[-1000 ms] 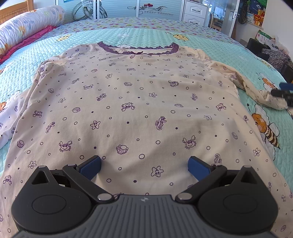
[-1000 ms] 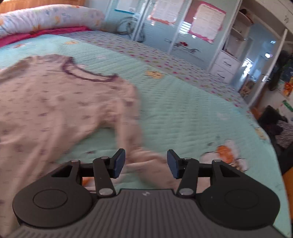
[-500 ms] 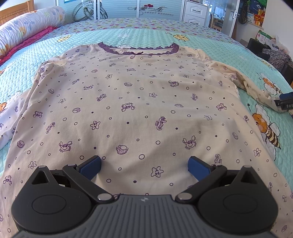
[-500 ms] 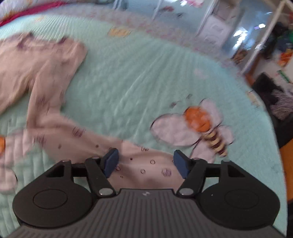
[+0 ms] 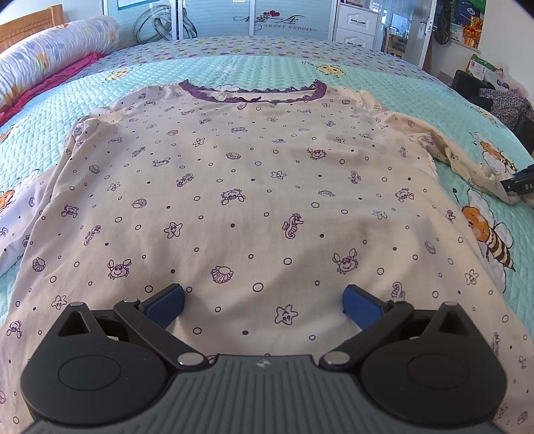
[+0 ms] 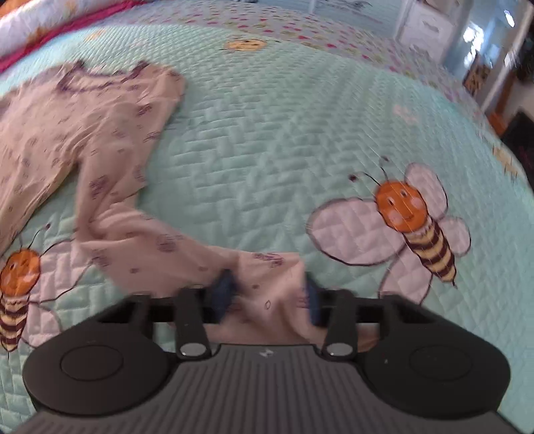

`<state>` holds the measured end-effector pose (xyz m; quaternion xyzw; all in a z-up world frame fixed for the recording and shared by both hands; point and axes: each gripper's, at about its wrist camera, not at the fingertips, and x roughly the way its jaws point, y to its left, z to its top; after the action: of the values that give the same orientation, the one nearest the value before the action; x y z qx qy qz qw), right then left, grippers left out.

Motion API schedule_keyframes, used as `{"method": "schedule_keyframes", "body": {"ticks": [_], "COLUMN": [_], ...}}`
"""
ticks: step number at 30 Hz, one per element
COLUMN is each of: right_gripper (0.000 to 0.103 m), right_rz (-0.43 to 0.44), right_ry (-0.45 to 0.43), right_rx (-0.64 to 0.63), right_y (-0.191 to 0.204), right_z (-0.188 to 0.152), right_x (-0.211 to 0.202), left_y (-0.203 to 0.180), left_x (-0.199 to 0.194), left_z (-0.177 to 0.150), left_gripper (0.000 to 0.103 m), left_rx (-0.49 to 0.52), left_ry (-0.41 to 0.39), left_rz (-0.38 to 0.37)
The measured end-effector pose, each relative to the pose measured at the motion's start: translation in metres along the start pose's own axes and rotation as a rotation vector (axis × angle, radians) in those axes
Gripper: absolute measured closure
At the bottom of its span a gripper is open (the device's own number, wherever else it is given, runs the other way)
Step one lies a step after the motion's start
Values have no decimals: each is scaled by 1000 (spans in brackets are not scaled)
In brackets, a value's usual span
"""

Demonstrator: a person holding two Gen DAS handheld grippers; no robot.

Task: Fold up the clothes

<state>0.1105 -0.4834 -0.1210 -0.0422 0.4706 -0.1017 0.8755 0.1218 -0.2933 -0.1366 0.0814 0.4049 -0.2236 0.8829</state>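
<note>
A turquoise quilted bedspread (image 5: 417,86) printed with cartoon bees covers a bed, with a floral bolster (image 5: 50,53) at its far left, mirrored wardrobe doors and a white drawer chest (image 5: 357,26) beyond. A cream nightshirt (image 5: 253,187) patterned with purple sea creatures lies flat, face up, its lace neckline (image 5: 250,95) toward the wardrobe. The left gripper (image 5: 263,303) hangs tilted down over the lower hem, jaws spread wide, with the cloth lying beneath and between its blue pads (image 5: 167,303), none of it pinched. Out to the shirt's right, the right gripper (image 6: 267,293) points steeply down at the sleeve cuff (image 6: 267,280), its jaws just drawn inward, the bunched cuff fabric caught between them beside a printed bee (image 6: 414,227).
</note>
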Motion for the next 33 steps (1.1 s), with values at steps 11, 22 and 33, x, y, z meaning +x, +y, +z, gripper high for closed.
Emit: {"method": "schedule_keyframes", "body": {"ticks": [11,22,33], "right_gripper": [88,88,43], "right_rz": [-480,-249,-531], "right_ry": [-23,-181,11], "right_rx": [-249,748,619], "right_y": [54,-74,-66], "right_z": [27,-3,7], "right_x": [-17,-51,-29], "left_y": [3,5,6], "left_x": [0,0,0], "left_z": [2,1,2], "left_gripper": [0,0,0], "left_rx": [-4,-5,-4], "left_ry": [8,9,12], "left_rz": [-15,-19,-25]}}
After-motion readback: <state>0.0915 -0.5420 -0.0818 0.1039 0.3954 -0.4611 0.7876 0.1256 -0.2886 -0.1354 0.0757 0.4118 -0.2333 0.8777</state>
